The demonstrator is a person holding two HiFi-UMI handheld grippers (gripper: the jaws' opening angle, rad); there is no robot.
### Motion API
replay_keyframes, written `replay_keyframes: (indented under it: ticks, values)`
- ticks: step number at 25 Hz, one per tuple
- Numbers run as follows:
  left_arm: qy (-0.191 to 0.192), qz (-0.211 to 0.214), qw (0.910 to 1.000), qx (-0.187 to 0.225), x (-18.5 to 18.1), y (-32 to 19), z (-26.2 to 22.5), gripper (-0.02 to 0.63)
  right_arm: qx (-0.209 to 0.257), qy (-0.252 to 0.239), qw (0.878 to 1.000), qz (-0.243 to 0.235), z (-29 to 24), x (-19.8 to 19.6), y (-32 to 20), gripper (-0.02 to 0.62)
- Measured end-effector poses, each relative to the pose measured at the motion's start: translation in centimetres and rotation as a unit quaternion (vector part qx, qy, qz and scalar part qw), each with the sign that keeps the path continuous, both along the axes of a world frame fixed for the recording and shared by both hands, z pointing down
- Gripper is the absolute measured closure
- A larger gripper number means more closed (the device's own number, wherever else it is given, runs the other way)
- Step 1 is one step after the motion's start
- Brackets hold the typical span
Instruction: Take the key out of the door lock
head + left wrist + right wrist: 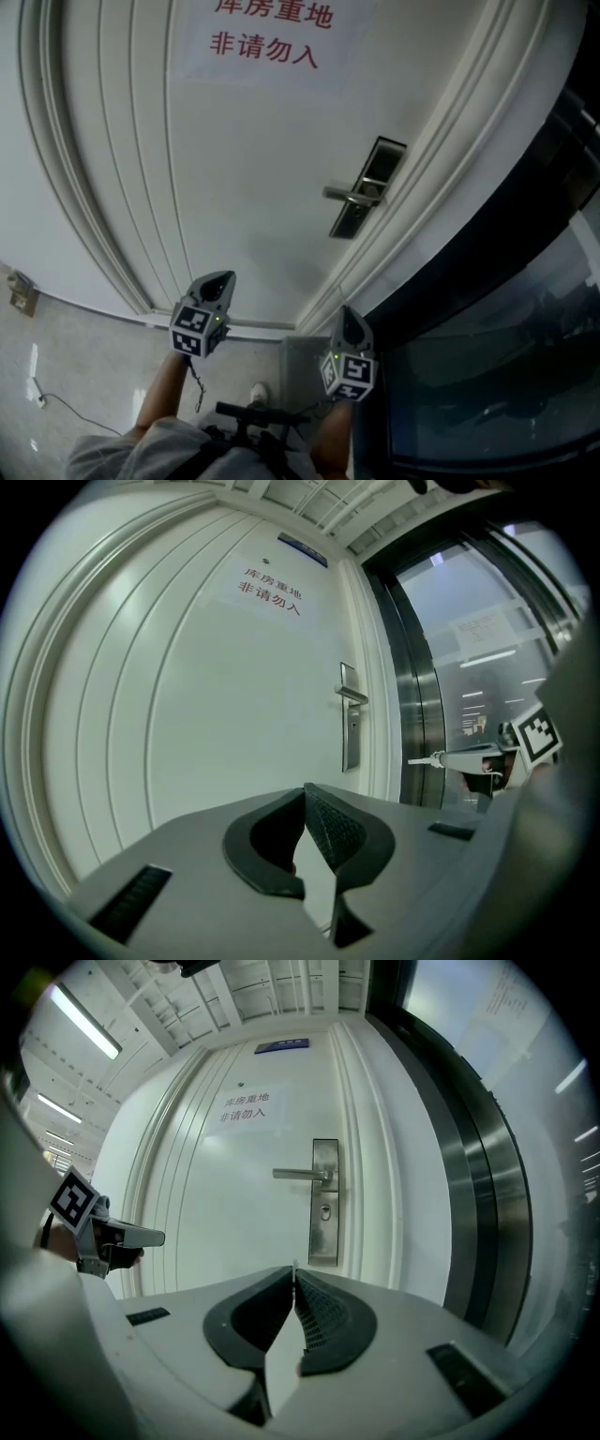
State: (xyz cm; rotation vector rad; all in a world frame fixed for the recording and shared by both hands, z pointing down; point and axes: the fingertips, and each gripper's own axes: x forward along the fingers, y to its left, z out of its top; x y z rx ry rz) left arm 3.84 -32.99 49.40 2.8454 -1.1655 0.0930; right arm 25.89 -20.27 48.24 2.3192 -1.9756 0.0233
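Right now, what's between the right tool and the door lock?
Nothing. The right gripper view shows only open air between the right tool and the lock plate.

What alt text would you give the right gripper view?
The right hand-held gripper, jaws together and empty, points at the metal lock plate of a white door, with a lever handle above its keyhole. A red-lettered sign hangs higher up, and the left hand-held gripper shows at the left edge.

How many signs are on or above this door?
2. A paper notice with red print is on the upper door, above and left of the handle; a small blue plate sits above the door. None seems hidden.
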Motion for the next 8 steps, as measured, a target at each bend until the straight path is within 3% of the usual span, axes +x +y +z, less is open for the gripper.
replay_keyframes:
  ticks: [8]
  values:
    - [0.000,-0.003,1.0000,0.004,-0.26,0.09,-0.42,0.598,0.002,0.011,1.000,-0.012,-0.07,-0.40,-0.24,0.577]
